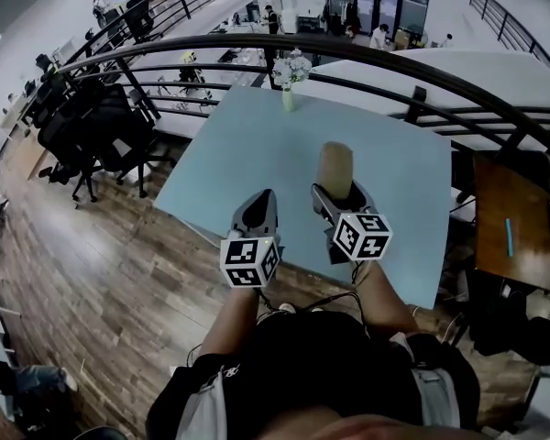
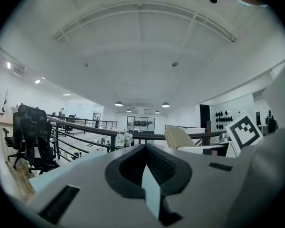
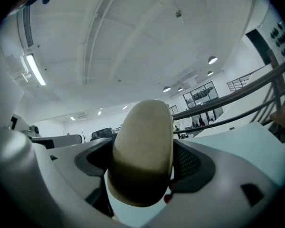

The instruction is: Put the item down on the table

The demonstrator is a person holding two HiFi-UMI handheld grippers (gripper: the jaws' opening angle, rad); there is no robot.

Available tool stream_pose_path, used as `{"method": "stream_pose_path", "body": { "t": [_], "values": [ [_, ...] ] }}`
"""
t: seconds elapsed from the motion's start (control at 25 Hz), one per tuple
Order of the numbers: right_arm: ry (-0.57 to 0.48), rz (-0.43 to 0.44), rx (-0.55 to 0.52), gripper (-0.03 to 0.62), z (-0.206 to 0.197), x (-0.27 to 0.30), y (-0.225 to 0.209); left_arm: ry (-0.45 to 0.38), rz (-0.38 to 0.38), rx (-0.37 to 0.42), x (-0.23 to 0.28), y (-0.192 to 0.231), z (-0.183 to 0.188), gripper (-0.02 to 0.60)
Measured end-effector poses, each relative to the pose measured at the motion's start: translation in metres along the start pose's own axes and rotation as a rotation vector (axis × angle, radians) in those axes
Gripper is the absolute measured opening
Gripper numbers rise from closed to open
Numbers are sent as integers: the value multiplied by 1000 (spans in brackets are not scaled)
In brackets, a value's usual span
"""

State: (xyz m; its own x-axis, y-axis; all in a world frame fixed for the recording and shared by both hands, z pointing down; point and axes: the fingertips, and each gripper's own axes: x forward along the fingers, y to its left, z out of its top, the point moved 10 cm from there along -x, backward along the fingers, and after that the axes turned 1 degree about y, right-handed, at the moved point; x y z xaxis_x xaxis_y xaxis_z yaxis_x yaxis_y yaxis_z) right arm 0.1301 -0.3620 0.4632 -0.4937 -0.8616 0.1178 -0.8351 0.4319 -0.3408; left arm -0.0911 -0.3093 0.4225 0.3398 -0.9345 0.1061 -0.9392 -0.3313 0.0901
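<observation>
Right gripper view shows the right claw (image 3: 143, 177) clamped on the tan item (image 3: 142, 151). It is a rounded, loaf-shaped piece pinched between the 2 dark pads, and it sticks out well past the tips. Behind it are ceiling lights and railing rather than tabletop, so the claw seems pitched upward.

From the head view, the item juts forward from the claw over the pale blue table (image 1: 247, 154). Whether its underside touches the surface cannot be told. The left claw (image 1: 264, 200) hangs just beside the right one, on its left. Its jaws are drawn together to a narrow point with nothing between them. Far ahead of both tips, a small vase of flowers (image 1: 290, 76) stands at the table's far edge.

The main risk I judge is letting go too early. With the claw pitched up and no contact confirmed, the item would drop rather than settle. Its rounded sides could then let it roll, possibly back toward the near edge under the claws. Opening the jaws unevenly could also drag it sideways into the left claw.
</observation>
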Motion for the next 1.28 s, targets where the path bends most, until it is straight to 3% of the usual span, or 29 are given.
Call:
{"method": "stream_pose_path", "body": {
  "t": [0.32,0.48,0.68,0.92,1.28],
  "values": [
    [137,-42,26,388,-37,55,-12,21,-3,-16,14,24,-4,11],
    [213,-60,102,390,-60,75,-24,24,12,-24,13,34,-6,11],
    [343,-133,130,390,-107,98,-43,39,36,-35,7,46,-11,11],
    [491,-197,147,390,-163,104,-58,40,64,-44,1,58,-13,11],
    [615,-241,168,391,-202,109,-76,60,94,-57,-5,64,-21,11]
  ]
}}
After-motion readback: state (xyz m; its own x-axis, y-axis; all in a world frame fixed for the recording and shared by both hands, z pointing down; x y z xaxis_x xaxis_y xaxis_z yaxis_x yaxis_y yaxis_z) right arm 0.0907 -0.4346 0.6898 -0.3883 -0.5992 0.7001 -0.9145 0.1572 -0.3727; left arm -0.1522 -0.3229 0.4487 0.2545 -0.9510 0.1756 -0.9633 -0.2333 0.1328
